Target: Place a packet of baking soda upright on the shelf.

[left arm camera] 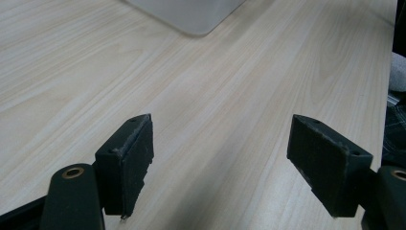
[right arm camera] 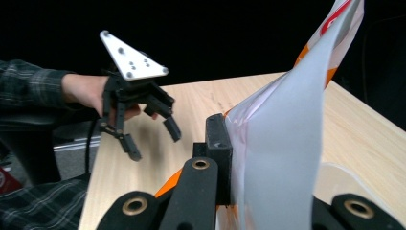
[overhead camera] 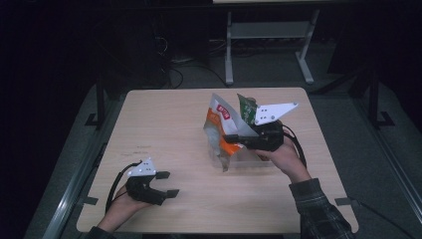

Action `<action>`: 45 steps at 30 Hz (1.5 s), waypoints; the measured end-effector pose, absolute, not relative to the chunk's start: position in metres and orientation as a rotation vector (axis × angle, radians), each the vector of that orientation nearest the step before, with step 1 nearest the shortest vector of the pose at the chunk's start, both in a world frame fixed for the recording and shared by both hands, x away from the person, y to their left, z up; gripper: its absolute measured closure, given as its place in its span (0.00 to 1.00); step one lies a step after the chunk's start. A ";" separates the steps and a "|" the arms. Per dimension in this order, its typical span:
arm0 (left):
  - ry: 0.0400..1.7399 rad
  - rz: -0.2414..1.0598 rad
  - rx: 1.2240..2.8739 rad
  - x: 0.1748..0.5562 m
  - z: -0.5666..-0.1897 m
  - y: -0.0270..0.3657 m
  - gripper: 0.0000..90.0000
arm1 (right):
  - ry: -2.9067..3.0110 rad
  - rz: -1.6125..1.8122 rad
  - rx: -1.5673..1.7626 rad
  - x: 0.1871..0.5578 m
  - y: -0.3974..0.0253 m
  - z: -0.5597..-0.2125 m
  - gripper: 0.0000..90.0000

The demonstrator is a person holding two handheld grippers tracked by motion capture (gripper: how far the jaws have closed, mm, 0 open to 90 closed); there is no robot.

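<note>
Two grippers: the right gripper [overhead camera: 234, 138] pinches an orange-and-white crinkled plastic snack bag [overhead camera: 219, 124] above the desk [overhead camera: 164, 124] centre; the left gripper [overhead camera: 168, 184], spread, hovers near the front left corner.

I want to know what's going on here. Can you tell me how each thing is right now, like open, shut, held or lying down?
Left claw: open, holding nothing, low over the table.
Right claw: shut on the orange and white snack bag.
Orange and white snack bag: held upright, crinkled.
Green packet: standing up behind the snack bag; whether it is held is hidden.
Clear tub: resting on the table.
</note>
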State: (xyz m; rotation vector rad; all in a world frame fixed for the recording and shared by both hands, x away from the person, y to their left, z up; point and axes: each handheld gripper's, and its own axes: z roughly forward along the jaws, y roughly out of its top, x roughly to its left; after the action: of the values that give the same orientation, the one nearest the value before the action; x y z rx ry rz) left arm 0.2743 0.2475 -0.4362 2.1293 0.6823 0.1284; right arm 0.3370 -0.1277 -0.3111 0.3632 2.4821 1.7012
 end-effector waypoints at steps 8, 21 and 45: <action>0.694 0.125 2.125 0.273 -0.436 0.248 0.27 | 2.471 1.649 0.417 0.352 -0.128 -0.315 1.00; 0.684 0.133 2.138 0.274 -0.435 0.250 0.26 | 2.472 1.552 0.473 0.366 -0.126 -0.325 1.00; 0.679 0.119 2.149 0.273 -0.435 0.249 0.26 | 2.536 1.449 0.536 0.376 -0.127 -0.346 1.00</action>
State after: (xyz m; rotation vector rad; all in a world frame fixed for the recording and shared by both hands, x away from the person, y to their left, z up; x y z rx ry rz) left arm 0.2732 0.2487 -0.4354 2.1493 0.6794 0.1193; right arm 0.3761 -0.1275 -0.3456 0.5362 2.5360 1.4489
